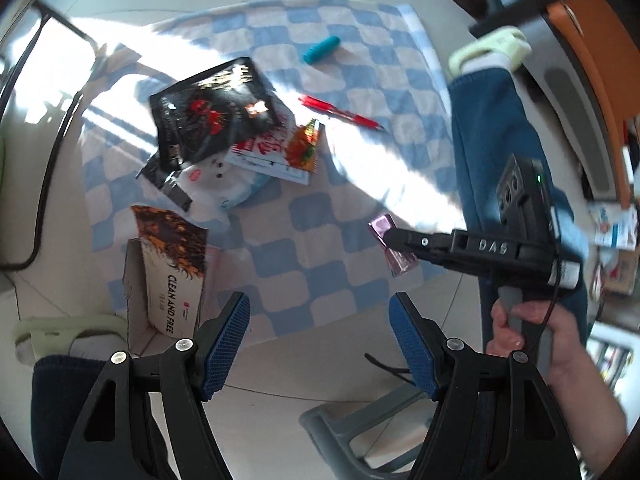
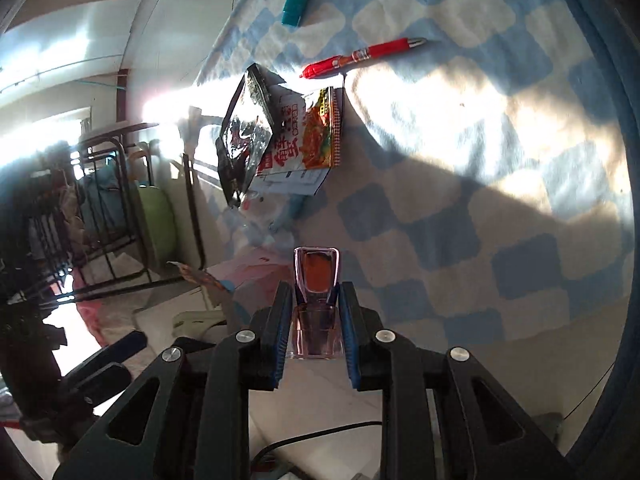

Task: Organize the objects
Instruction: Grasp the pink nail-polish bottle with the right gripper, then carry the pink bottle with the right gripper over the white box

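Observation:
My right gripper (image 2: 316, 320) is shut on a small clear pink bottle (image 2: 316, 280) and holds it above the blue-and-white checked cloth (image 2: 480, 160). In the left wrist view the same bottle (image 1: 384, 226) shows at the tips of the right gripper (image 1: 394, 238), near the cloth's right edge. My left gripper (image 1: 320, 344) is open and empty, pointing down over the cloth's near edge. A black snack bag (image 1: 208, 112), a red-and-white packet (image 1: 276, 148), a red pen (image 1: 340, 114) and a teal tube (image 1: 321, 49) lie on the cloth.
An open cardboard box (image 1: 168, 276) printed "CLEAN AND FREE" lies at the cloth's left edge. A person's legs in blue trousers (image 1: 496, 140) and pale slippers flank the cloth. A grey stool (image 1: 348, 432) stands below. A metal rack (image 2: 112, 208) stands far left.

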Demonstrator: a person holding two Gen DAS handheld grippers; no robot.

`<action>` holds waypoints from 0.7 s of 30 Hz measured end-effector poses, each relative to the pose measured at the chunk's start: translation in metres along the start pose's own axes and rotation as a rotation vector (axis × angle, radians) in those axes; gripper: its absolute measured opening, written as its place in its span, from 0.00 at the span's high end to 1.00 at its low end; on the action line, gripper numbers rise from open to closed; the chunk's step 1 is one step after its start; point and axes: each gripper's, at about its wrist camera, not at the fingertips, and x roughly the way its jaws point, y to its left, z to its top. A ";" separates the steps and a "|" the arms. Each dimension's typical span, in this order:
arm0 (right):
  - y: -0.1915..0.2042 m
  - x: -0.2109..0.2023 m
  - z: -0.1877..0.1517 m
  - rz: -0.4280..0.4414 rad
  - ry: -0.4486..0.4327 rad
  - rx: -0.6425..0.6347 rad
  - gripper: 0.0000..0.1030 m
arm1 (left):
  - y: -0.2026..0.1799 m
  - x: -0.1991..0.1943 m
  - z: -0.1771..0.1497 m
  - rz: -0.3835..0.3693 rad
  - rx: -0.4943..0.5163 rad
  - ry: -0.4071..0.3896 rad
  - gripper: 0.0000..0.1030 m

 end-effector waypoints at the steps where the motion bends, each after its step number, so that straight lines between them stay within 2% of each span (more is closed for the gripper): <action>1: -0.004 -0.005 -0.007 0.051 0.015 0.025 0.76 | -0.007 0.003 -0.003 0.013 0.056 -0.002 0.31; 4: -0.002 -0.020 -0.022 0.167 0.037 0.057 0.76 | -0.022 0.005 -0.012 0.062 0.180 -0.029 0.31; 7: 0.011 -0.019 -0.029 0.245 0.092 0.055 0.76 | -0.029 0.002 -0.026 0.072 0.249 -0.065 0.31; 9: 0.022 -0.021 -0.038 0.263 0.123 0.022 0.76 | -0.030 0.001 -0.037 0.025 0.264 -0.060 0.31; 12: 0.041 -0.019 -0.050 0.295 0.170 -0.037 0.76 | -0.022 0.000 -0.046 -0.049 0.234 -0.033 0.31; 16: 0.061 -0.015 -0.060 0.272 0.192 -0.103 0.76 | -0.017 -0.009 -0.054 -0.049 0.266 -0.080 0.31; 19: 0.065 -0.008 -0.061 0.299 0.221 -0.092 0.76 | -0.018 -0.017 -0.060 -0.121 0.303 -0.109 0.31; 21: 0.070 -0.005 -0.062 0.284 0.241 -0.109 0.76 | -0.014 -0.020 -0.062 -0.165 0.300 -0.108 0.31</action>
